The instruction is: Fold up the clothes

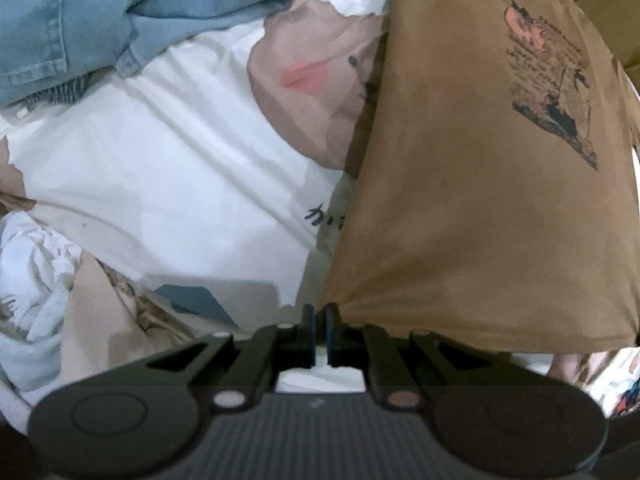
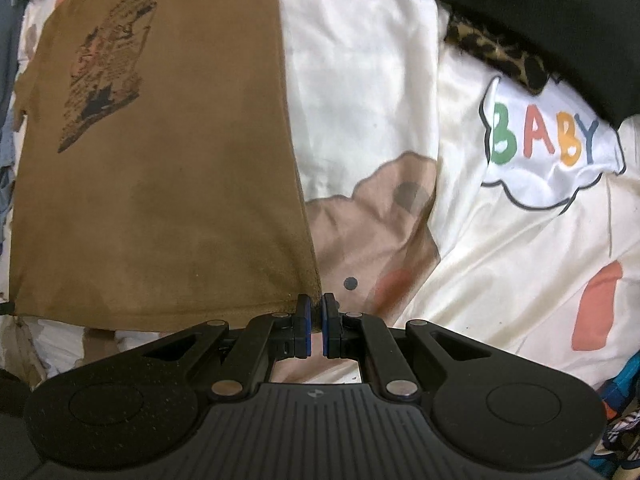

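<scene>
A brown T-shirt (image 1: 480, 184) with a dark printed graphic (image 1: 548, 80) is stretched out above a white cartoon-print bedsheet (image 1: 168, 184). My left gripper (image 1: 320, 312) is shut on the shirt's bottom left corner. In the right wrist view the same brown T-shirt (image 2: 160, 184) fills the left half, print (image 2: 108, 76) toward the top. My right gripper (image 2: 316, 304) is shut on its bottom right corner. The hem runs taut between the two grippers.
Blue denim clothes (image 1: 80, 20) lie at the top left of the left wrist view. Crumpled white and beige clothes (image 1: 60, 280) lie at the lower left. A black garment (image 2: 560, 20) and leopard-print fabric (image 2: 500, 56) lie at the upper right, above a "BABY" cloud print (image 2: 548, 140).
</scene>
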A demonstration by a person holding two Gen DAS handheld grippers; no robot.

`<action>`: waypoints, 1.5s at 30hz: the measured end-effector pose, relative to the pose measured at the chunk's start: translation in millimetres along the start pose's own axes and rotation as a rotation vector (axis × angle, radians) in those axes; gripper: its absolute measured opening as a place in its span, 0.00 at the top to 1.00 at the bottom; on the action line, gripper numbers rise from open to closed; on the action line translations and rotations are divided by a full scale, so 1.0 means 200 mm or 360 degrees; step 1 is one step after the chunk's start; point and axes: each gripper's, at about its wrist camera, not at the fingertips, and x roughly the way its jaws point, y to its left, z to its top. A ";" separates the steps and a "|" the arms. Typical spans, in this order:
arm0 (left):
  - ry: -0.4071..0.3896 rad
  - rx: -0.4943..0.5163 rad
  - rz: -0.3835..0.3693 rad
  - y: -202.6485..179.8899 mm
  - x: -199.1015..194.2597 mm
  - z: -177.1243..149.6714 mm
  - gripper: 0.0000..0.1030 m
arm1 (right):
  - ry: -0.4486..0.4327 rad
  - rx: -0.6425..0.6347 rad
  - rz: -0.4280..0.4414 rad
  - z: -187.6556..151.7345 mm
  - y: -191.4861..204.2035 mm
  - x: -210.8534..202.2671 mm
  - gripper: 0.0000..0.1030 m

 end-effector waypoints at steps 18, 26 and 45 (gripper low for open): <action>0.0031 -0.0024 0.0100 0.05 0.28 0.01 0.95 | 0.0048 0.0041 -0.0098 -0.02 -0.05 0.35 0.98; 0.0017 -0.0042 0.0149 0.04 0.28 0.01 0.94 | 0.0045 0.0087 -0.0094 0.00 -0.07 0.37 0.95; -0.0104 -0.0205 0.0210 0.18 -0.24 -0.01 0.51 | -0.0148 0.0164 -0.0022 -0.06 -0.17 0.01 0.72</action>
